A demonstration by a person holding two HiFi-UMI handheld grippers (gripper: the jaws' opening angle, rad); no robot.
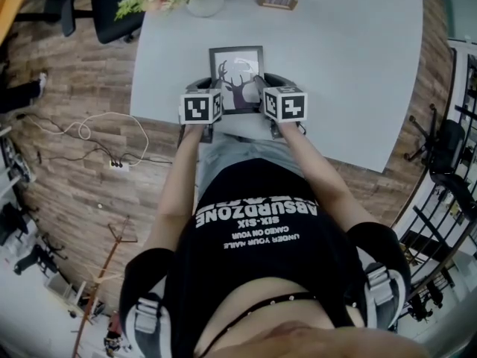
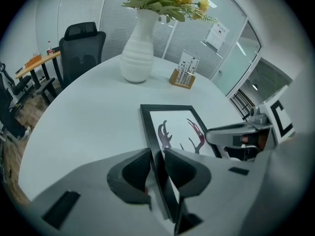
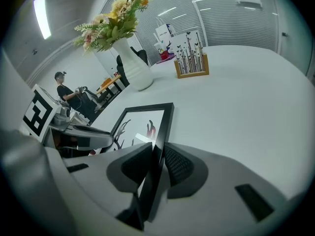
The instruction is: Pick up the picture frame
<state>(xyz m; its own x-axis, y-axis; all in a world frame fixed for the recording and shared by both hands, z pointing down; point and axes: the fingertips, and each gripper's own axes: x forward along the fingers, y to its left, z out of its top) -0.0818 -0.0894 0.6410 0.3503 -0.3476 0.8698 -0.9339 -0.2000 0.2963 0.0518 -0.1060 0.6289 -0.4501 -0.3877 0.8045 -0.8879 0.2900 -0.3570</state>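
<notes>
Squarely between the two grippers sits the picture frame (image 1: 237, 74), at the near edge of the white table (image 1: 358, 66). The left gripper (image 2: 157, 168) has its jaws closed on the frame's left black edge. The right gripper (image 3: 156, 165) likewise pinches the right edge. A white vase (image 2: 138, 53) of flowers stands beyond.

I read picture frame (image 2: 172, 127) moulding as glossy black, pane reflective | left gripper (image 2: 157, 154) and right gripper (image 3: 158, 149) shells matt grey plastic, jaws lined with dark ribbed pads | bench (image 1: 350, 66) smooth matt pale grey | vase (image 2: 138, 53), upper centre, ridged matt white | card stand (image 3: 192, 70) pale wood base | floor (image 1: 74, 177), left side, wood-grain planks
</notes>
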